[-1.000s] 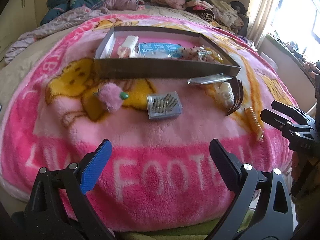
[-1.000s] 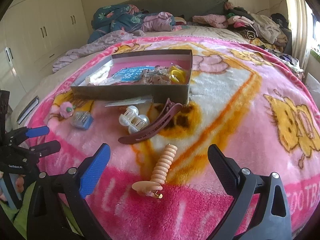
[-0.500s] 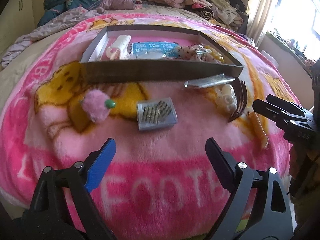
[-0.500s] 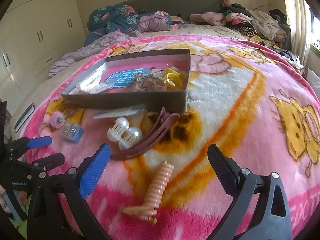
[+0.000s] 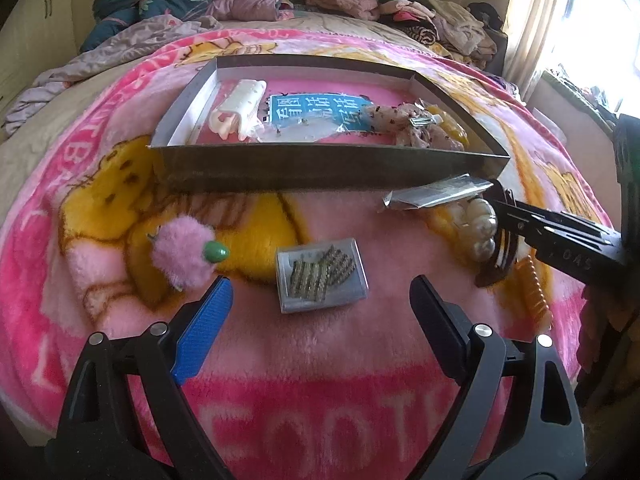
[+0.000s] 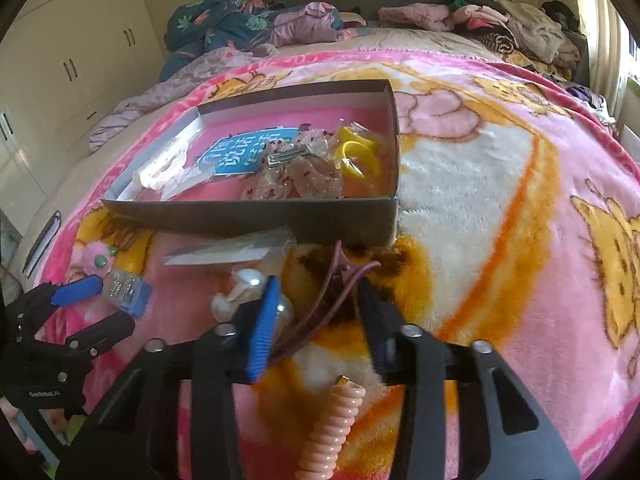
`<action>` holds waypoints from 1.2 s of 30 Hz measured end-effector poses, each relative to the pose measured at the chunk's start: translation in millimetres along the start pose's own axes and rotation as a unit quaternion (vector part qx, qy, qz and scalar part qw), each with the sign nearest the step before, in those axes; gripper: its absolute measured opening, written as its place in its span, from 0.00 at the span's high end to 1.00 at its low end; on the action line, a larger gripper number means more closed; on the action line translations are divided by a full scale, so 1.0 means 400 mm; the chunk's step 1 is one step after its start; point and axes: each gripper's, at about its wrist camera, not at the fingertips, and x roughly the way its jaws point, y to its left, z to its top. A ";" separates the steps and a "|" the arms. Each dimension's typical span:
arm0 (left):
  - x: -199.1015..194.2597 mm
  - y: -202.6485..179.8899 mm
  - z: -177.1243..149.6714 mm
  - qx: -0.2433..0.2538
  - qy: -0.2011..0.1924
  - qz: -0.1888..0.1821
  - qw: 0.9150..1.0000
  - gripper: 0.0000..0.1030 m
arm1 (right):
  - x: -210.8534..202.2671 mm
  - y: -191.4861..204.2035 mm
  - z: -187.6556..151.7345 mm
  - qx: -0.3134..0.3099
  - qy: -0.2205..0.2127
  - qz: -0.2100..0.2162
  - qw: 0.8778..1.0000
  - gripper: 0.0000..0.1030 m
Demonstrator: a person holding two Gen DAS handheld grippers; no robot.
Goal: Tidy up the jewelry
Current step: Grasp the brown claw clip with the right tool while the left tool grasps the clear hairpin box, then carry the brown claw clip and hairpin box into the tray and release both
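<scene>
A shallow dark box (image 5: 328, 168) (image 6: 256, 220) on the pink blanket holds a white clip, a blue packet and a yellow piece. My left gripper (image 5: 320, 308) is open, low over the blanket, just short of a clear case of hairpins (image 5: 322, 274) and beside a pink pompom (image 5: 182, 254). My right gripper (image 6: 316, 312) has its fingers partly closed around a maroon hair claw (image 6: 332, 300), also visible in the left wrist view (image 5: 498, 264). A pearl clip (image 6: 244, 288) lies against its blue pad. I cannot tell whether the pads touch the claw.
A peach spiral hair tie (image 6: 332, 428) lies under the right gripper. A clear sleeve (image 6: 232, 250) lies before the box. Piled clothes (image 6: 500, 24) cover the bed's far end. White wardrobes (image 6: 68, 60) stand at the left.
Both grippers moved forward toward the items. The right gripper narrowed from wide open and now straddles the maroon claw. The left gripper came close to the hairpin case.
</scene>
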 end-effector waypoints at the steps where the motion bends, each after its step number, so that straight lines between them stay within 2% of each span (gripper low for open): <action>1: 0.004 0.000 0.003 0.000 0.000 -0.001 1.000 0.21 | 0.004 -0.003 -0.001 0.001 0.005 -0.002 1.000 0.75; 4: 0.015 -0.003 0.010 0.000 0.002 0.000 1.000 0.21 | 0.008 -0.017 -0.009 0.009 0.010 0.005 1.000 0.81; 6: 0.022 -0.006 0.013 0.002 0.002 0.000 1.000 0.27 | 0.005 -0.025 -0.014 0.012 0.008 0.014 1.000 0.81; 9: 0.031 -0.010 0.014 0.003 0.005 0.002 1.000 0.43 | -0.009 -0.026 -0.020 0.013 -0.003 0.024 1.000 0.84; 10: 0.032 -0.013 0.012 0.005 0.003 0.004 1.000 0.56 | -0.015 -0.026 -0.020 0.013 -0.005 0.026 1.000 0.85; 11: 0.032 -0.012 0.010 0.006 0.002 0.005 1.000 0.63 | -0.022 -0.025 -0.020 0.012 -0.008 0.030 0.999 0.86; 20: -0.002 -0.008 0.003 0.008 -0.007 -0.007 1.000 0.64 | -0.077 -0.020 -0.026 0.001 -0.023 0.041 0.999 0.87; 36: -0.099 0.027 0.018 -0.016 -0.041 -0.018 0.999 0.64 | -0.144 0.065 0.011 -0.034 -0.056 0.069 0.995 0.87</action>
